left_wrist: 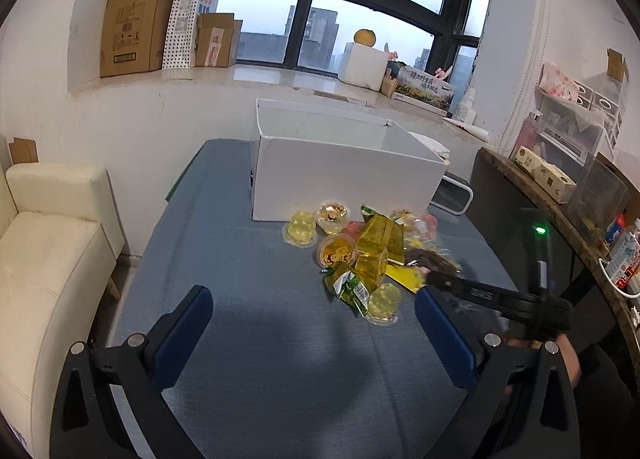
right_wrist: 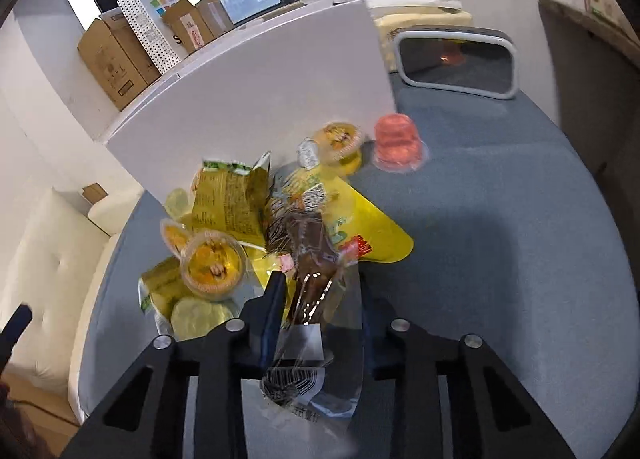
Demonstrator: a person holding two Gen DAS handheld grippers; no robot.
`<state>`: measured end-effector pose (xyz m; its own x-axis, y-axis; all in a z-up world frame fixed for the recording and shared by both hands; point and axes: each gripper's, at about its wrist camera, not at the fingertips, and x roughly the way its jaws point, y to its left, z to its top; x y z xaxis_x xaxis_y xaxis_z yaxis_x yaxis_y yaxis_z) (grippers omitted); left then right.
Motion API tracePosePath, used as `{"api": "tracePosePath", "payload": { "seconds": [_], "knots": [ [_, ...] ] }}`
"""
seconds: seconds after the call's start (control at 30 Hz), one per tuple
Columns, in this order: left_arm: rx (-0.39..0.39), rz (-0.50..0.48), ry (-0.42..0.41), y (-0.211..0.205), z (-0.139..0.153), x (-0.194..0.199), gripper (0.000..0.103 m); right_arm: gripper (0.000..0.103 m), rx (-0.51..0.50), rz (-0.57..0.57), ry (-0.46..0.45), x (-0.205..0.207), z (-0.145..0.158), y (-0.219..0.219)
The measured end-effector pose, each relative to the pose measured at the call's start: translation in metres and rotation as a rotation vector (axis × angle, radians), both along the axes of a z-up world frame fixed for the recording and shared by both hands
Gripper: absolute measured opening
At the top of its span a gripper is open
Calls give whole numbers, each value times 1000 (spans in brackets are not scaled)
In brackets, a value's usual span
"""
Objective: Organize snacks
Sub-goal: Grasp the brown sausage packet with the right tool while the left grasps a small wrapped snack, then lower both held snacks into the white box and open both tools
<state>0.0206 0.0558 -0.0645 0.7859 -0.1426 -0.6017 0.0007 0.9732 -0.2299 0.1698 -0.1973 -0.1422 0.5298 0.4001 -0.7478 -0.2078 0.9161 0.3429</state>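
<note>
Snacks (right_wrist: 256,227): glossy crinkled heap | right hand-held gripper (right_wrist: 320,299) apparently clamps clear wrapper (right_wrist: 316,339) | left hand-held gripper (left_wrist: 314,311) spread

A cream sofa (left_wrist: 52,243) stands beside cardboard boxes (left_wrist: 136,23) on the windowsill (left_wrist: 280,77).

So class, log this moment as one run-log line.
left gripper: open, above table | right gripper: shut on clear-wrapped brown snack | white box: behind pile

A large black-framed window (left_wrist: 312,7) shows grey daylight and city towers. Brown cardboard boxes (left_wrist: 136,23) stand on the pale stone sill (left_wrist: 260,77) beneath it, between white walls (left_wrist: 128,127). A cream upholstered armchair (left_wrist: 52,243) sits beside the blue-grey cloth-covered bench (left_wrist: 248,279)
</note>
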Motion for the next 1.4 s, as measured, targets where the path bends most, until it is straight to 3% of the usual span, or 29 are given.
{"api": "tracePosePath", "payload": {
  "seconds": [0.2, 0.6, 0.8, 0.93, 1.03, 1.1, 1.27, 1.4],
  "knots": [
    [13, -22, 32, -10, -12, 9, 103, 20, -17, 21, -66, -25, 25, -21],
    [49, -76, 113, -27, -42, 51, 103, 19, -2, 13, -176, -54, 64, -52],
    [153, -136, 161, -41, -63, 85, 103, 19, 29, -10, -230, -66, 86, -72],
    [132, -169, 183, -46, -73, 106, 103, 19, 40, -10, -235, -67, 88, -73],
    [78, -169, 193, -43, -73, 118, 90, 19, 38, -6, -230, -65, 85, -71],
    [42, -186, 216, -41, -77, 122, 52, 19, 41, -3, -227, -65, 84, -70],
    [-10, -213, 217, -37, -81, 115, 45, 19, 38, 9, -229, -65, 84, -67],
    [-18, -202, 170, -32, -63, 97, 40, 19, 41, 24, -232, -66, 85, -63]
  ]
}}
